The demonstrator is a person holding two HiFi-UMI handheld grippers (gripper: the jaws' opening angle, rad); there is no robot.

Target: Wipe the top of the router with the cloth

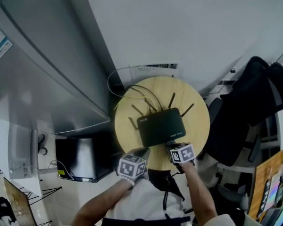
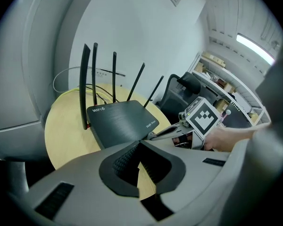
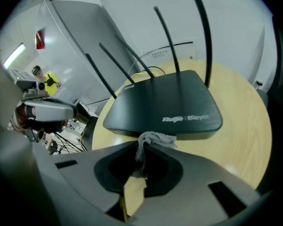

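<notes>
A black router (image 1: 161, 126) with several upright antennas lies on the round wooden table (image 1: 198, 126). In the right gripper view the router (image 3: 165, 105) fills the middle, and a small grey cloth (image 3: 153, 139) is pinched in my right gripper (image 3: 142, 147), just short of the router's near edge. My right gripper (image 1: 172, 147) sits at the router's near right corner. At the near left corner my left gripper (image 1: 142, 151) is shut with nothing in it; in its own view the jaws (image 2: 140, 142) meet in front of the router (image 2: 122, 121).
A grey cabinet (image 1: 42, 65) stands left of the table, and a white power strip (image 1: 155, 68) with cables lies behind it. A black office chair (image 1: 245, 107) stands to the right. A shelf with small items (image 2: 226, 86) runs along the far wall.
</notes>
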